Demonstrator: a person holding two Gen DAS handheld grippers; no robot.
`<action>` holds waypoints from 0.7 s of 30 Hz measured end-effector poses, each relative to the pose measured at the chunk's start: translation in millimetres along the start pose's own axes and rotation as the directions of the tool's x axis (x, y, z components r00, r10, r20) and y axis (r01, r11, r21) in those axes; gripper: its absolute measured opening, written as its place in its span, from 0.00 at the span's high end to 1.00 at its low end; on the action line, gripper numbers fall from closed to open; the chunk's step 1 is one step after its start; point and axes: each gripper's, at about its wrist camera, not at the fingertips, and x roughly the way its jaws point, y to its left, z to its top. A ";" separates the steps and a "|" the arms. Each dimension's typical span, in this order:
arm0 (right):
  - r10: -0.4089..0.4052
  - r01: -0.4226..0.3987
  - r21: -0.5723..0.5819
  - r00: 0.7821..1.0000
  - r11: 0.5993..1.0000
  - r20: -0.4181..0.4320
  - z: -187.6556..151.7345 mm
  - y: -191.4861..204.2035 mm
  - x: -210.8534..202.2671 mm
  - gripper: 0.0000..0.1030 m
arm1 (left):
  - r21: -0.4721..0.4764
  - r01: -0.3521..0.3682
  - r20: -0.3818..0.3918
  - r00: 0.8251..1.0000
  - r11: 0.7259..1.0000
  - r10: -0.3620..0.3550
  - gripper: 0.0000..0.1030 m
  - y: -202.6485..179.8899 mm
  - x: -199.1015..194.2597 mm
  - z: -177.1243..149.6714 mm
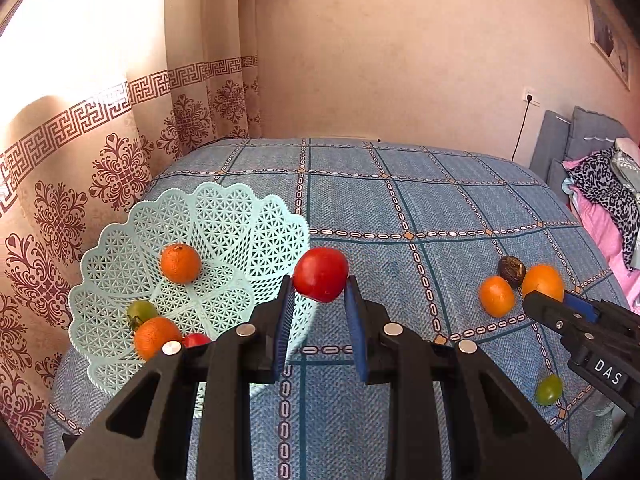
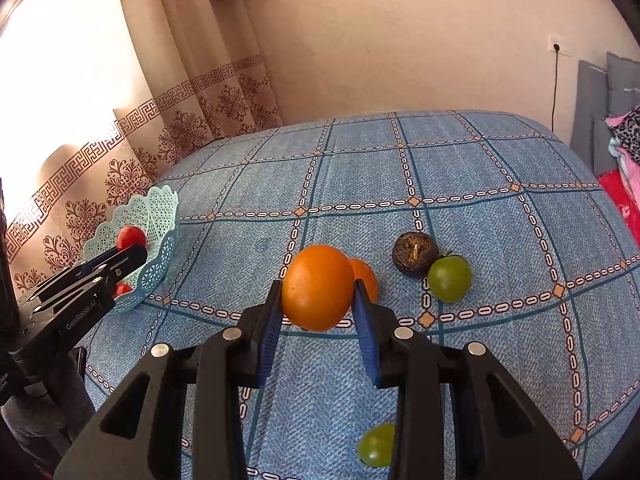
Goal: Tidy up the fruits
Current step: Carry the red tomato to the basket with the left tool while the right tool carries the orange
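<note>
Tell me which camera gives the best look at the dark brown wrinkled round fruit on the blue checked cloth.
The right wrist view: the dark brown wrinkled round fruit sits large and unobstructed, stem end visible. In the left wrist view it is small, far off, tucked between two oranges.

The far half of the bed (image 2: pixel 460 152) is left bare, and open cloth is seen between the mint basket (image 1: pixel 120 264) and the right-hand fruit cluster. The basket's raised lattice wall is met just beside the left claw (image 1: pixel 320 288). Ahead of the right claw (image 2: pixel 318 292), passage is blocked by a small orange (image 2: pixel 366 274), a dark shrivelled fruit (image 2: pixel 414 254) and a green tomato (image 2: pixel 450 280) lying close together.
</note>
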 end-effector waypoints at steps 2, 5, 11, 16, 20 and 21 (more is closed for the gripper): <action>0.012 -0.012 -0.013 1.000 1.000 0.001 2.9 10.4 1.7 0.67 | -0.013 -0.015 0.005 1.000 1.000 0.016 0.75 7.1 -0.9 0.4; 0.033 -0.033 -0.034 0.999 0.999 0.001 7.3 25.4 3.9 0.67 | -0.036 -0.037 0.013 0.999 0.999 0.038 0.75 18.8 -0.2 1.0; 0.065 -0.064 -0.081 0.998 0.995 0.004 15.4 56.5 7.4 0.67 | -0.117 -0.058 0.011 0.998 0.992 0.059 0.75 48.7 1.4 0.2; 0.098 -0.098 -0.117 0.995 0.988 -0.002 18.9 83.3 13.5 0.67 | -0.160 -0.085 0.024 0.996 0.983 0.090 0.75 66.8 -2.9 2.8; 0.125 -0.125 -0.148 0.992 0.981 -0.011 20.8 104.3 20.7 0.67 | -0.189 -0.102 0.034 0.993 0.977 0.110 0.75 77.1 -6.9 5.6; 0.130 -0.131 -0.157 0.991 0.979 -0.013 21.3 109.1 22.4 0.67 | -0.197 -0.106 0.036 0.993 0.975 0.115 0.75 79.5 -7.6 6.5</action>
